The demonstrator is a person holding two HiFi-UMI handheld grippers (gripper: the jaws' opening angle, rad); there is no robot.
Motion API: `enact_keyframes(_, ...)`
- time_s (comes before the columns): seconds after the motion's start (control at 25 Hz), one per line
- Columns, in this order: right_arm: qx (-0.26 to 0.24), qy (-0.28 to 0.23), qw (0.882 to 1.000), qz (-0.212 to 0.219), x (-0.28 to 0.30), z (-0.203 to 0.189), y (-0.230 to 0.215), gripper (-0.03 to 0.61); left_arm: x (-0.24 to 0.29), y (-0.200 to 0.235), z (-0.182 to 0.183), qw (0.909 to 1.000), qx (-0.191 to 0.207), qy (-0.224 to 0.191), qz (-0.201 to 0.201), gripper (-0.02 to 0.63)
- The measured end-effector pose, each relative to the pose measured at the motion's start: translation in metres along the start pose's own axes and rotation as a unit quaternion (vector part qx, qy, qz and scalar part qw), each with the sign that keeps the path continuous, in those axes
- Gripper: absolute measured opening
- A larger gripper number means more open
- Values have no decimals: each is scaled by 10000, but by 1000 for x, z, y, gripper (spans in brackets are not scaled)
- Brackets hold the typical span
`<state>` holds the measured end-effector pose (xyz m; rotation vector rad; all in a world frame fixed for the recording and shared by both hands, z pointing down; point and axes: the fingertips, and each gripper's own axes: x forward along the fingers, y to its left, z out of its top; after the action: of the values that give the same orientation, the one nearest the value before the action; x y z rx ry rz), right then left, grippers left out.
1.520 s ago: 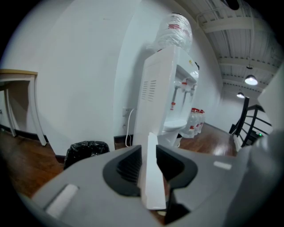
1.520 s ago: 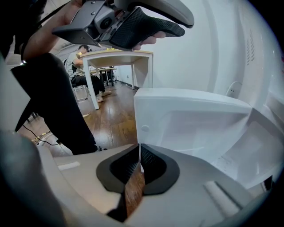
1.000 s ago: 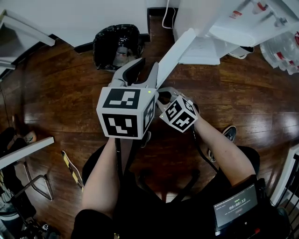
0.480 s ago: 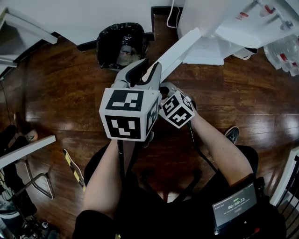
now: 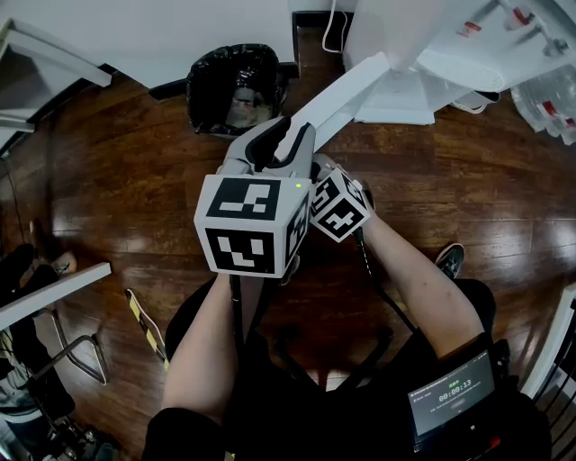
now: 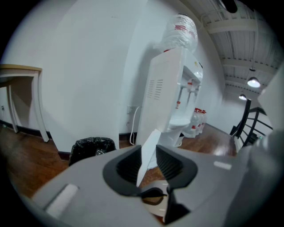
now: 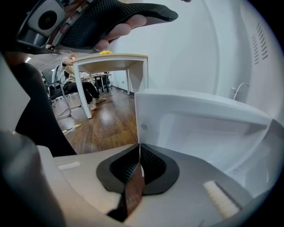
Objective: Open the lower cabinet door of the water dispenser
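The white water dispenser [image 5: 392, 25] stands at the top right, seen too in the left gripper view [image 6: 166, 97]. Its lower cabinet door [image 5: 346, 90] is swung out toward me. My right gripper [image 5: 317, 167] is shut on the door's thin free edge; the right gripper view shows the jaws [image 7: 140, 162] closed on that edge, with the door's inner face [image 7: 199, 124] to the right. My left gripper [image 5: 279, 137] sits beside it. In the left gripper view the door edge [image 6: 150, 144] stands between the left jaws [image 6: 146, 162], with gaps on both sides.
A black-bagged waste bin [image 5: 234, 85] stands by the wall left of the dispenser. Water bottles [image 5: 549, 99] lie at the far right. A white table [image 7: 111, 60] stands to the left, and a cable [image 5: 328, 27] hangs behind the dispenser. My shoe [image 5: 450, 257] rests on the wooden floor.
The right gripper has shifted left and up with the door edge, and the door has swung further out. Its edge now sits between the left jaws. The left gripper stayed put.
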<state>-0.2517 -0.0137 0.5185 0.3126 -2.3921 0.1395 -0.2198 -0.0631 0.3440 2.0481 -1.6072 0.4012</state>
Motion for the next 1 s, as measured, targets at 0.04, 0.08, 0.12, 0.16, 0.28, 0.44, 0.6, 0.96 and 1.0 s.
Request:
enact_keyframes(0.04, 7, 8, 10000, 6, 0, 0, 0, 9, 1, -1, 1, 10000, -2, -6, -11, 124)
enact_keyframes(0.08, 12, 15, 10000, 10, 1, -1, 0, 8, 1, -2, 2, 10000, -3, -15, -24, 124)
enact_keyframes(0.12, 14, 13, 10000, 9, 1, -2, 0, 8, 2, -3, 2, 10000, -2, -23, -38, 124)
enact_keyframes(0.16, 13, 3, 10000, 4, 0, -1, 0, 8, 2, -4, 3, 10000, 3, -26, -49, 124)
enact_keyframes(0.28, -11, -26, 10000, -3, 1, 1, 0, 8, 3, -5, 1, 10000, 14, 0, -56, 124)
enact_keyframes(0.44, -15, -5, 10000, -10, 2, 1, -1, 8, 4, -6, 0, 10000, 14, 9, -44, 124)
enact_keyframes(0.6, -56, 14, 10000, -9, -1, -3, 2, 8, 5, -9, 2, 10000, 44, 9, -78, 124)
enact_keyframes(0.96, -52, 34, 9994, -335, -50, -23, -28, 8, 13, -43, 23, 9985, 41, -323, -435, 124)
enact_keyframes(1.0, -22, 5, 9992, -398, -60, -24, -34, 8, 15, -49, 24, 9983, 71, -338, -461, 124)
